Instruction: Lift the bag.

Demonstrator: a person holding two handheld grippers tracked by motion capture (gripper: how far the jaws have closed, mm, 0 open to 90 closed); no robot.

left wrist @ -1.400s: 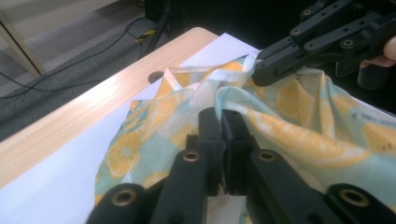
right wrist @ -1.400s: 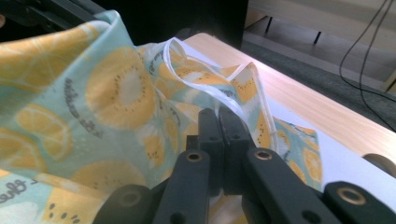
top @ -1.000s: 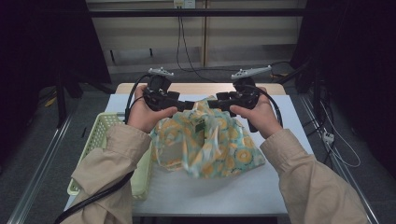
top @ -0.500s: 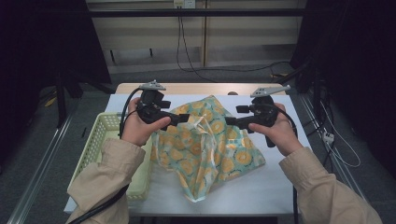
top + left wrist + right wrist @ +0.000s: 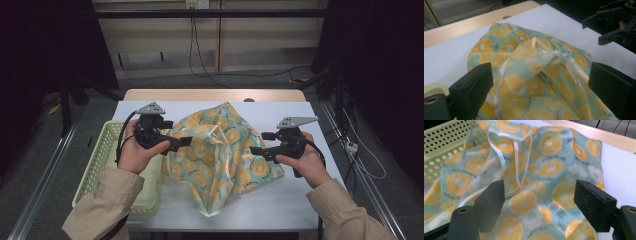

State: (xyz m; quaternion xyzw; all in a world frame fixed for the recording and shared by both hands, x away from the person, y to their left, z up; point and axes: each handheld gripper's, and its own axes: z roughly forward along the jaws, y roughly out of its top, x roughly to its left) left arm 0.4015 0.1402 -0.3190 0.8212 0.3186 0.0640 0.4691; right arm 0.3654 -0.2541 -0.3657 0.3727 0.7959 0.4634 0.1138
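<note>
A teal cloth bag printed with orange slices lies crumpled on the white table sheet, with white ribbon strings across its top. My left gripper is at the bag's left edge. Its jaws stand wide open over the fabric in the left gripper view, with nothing pinched. My right gripper is at the bag's right edge and is also open above the cloth. The right gripper also appears far off in the left gripper view.
A pale green perforated basket sits at the table's left side, its wall just beyond the bag. A wooden table edge runs along the far side. Cables lie on the floor behind.
Both grippers have moved apart and back toward the person. The bag, bunched between them a second ago, has spread out and now lies on the table.
</note>
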